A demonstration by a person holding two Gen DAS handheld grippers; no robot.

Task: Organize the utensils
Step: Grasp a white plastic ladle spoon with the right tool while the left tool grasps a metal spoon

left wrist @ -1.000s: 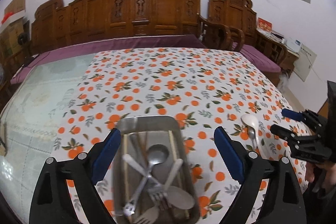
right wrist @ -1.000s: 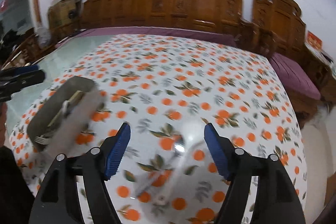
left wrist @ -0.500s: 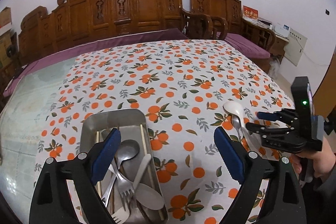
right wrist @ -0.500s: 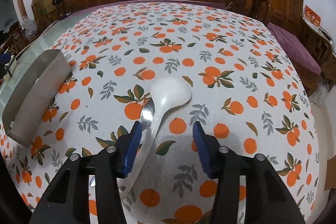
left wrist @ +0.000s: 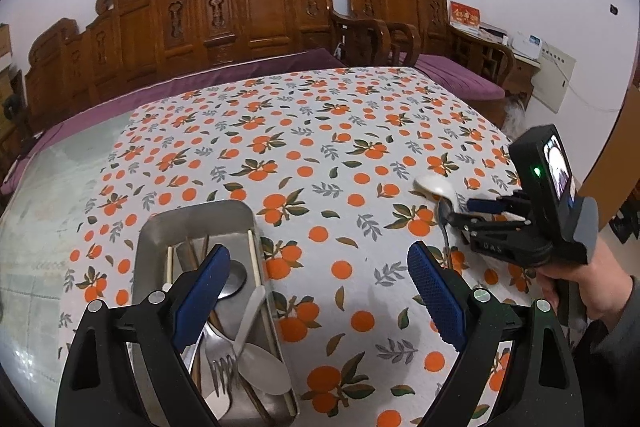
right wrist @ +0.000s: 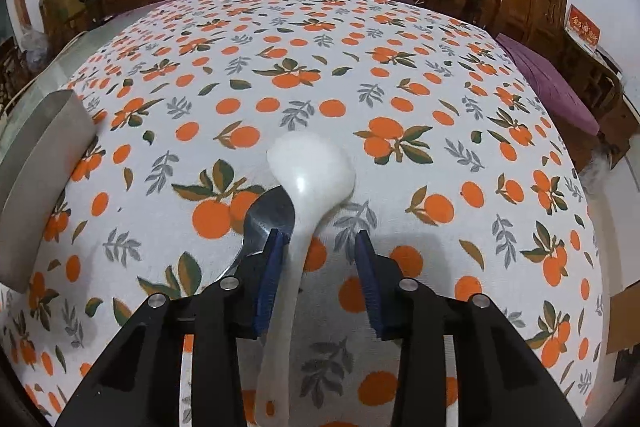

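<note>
My left gripper [left wrist: 320,291] hangs released over the rectangular steel tray [left wrist: 160,227] of cutlery. My right gripper [right wrist: 318,259], jaws just closing, straddles the white plastic spoon [right wrist: 310,171] lengthwise; the left pad seems to touch it, right apart.

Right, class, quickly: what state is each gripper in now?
Left gripper: open, empty, above the metal tray.
Right gripper: open, just been closing around the white spoon; not gripped.

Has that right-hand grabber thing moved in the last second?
Yes. The right gripper has come down toward the tablecloth, its fingers closing around the white spoon.
</note>
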